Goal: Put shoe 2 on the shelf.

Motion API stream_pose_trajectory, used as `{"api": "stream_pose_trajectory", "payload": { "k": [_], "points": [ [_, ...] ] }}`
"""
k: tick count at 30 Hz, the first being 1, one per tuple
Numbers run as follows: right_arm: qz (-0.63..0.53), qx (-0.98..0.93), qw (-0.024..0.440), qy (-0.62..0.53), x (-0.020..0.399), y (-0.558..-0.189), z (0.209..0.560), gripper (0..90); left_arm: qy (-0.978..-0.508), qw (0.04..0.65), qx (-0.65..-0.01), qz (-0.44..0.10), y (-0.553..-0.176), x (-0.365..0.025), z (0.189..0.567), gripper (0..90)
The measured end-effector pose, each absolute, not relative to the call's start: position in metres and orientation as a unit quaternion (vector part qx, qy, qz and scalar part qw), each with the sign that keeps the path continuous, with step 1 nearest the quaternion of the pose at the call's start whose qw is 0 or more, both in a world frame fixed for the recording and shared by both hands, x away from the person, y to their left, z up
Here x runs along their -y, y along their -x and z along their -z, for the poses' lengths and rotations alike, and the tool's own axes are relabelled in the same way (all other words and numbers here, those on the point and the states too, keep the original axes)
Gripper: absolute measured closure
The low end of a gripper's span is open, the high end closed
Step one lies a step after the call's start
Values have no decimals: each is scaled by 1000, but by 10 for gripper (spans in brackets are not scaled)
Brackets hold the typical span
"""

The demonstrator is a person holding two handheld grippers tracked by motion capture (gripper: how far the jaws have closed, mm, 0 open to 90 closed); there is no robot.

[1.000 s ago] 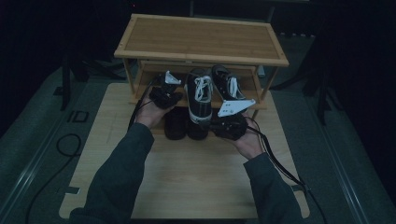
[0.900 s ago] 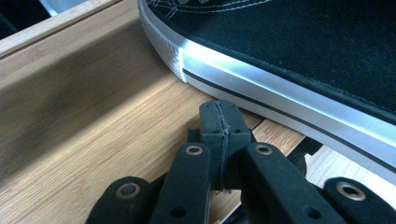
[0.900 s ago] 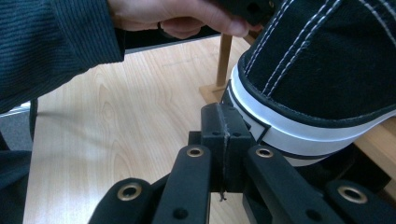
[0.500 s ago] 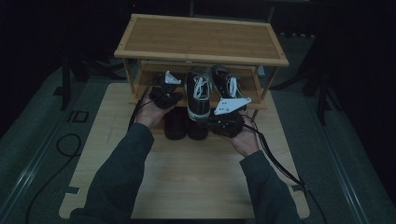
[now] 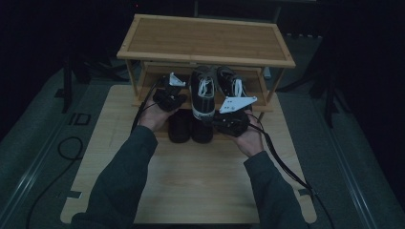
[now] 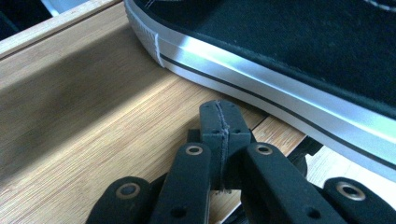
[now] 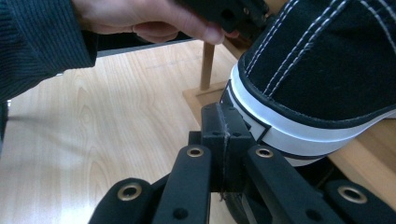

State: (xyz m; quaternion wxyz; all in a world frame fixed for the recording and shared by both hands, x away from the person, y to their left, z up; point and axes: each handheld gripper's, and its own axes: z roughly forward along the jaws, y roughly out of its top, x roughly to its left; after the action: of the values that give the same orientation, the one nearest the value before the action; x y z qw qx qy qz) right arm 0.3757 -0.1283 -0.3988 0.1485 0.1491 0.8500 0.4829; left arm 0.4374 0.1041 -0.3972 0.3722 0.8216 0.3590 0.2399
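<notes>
Between my two grippers, a black sneaker (image 5: 203,93) with a white sole and white laces sits on the lower shelf (image 5: 150,98) of the bamboo rack (image 5: 205,40), heel jutting toward me over the shelf's front edge. At its left side, my left gripper (image 6: 219,122) has its jaws clenched on nothing, tips just beside the sole over the slats. My right gripper (image 7: 223,123) is likewise clenched and empty, tips close against the heel's white rubber. A second sneaker (image 5: 232,85) stands just right of it, and two dark shoes (image 5: 191,126) lie on the wooden table (image 5: 191,181) below.
</notes>
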Motion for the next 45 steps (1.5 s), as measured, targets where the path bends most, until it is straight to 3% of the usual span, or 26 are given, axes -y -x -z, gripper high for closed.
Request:
{"api": "stream_pose_trajectory", "payload": {
  "k": [39,42,45],
  "points": [
    [-448,-848,212,-187,99,-397,407,898,-820,376,-361,-236,-438,-105,397,900],
    [-448,-850,207,-186,98,-396,408,841,-820,378,-359,-235,-438,-106,398,900],
    [-440,-852,214,-187,98,-394,407,841,-820,379,-359,-233,-439,-106,398,900]
  ]
}}
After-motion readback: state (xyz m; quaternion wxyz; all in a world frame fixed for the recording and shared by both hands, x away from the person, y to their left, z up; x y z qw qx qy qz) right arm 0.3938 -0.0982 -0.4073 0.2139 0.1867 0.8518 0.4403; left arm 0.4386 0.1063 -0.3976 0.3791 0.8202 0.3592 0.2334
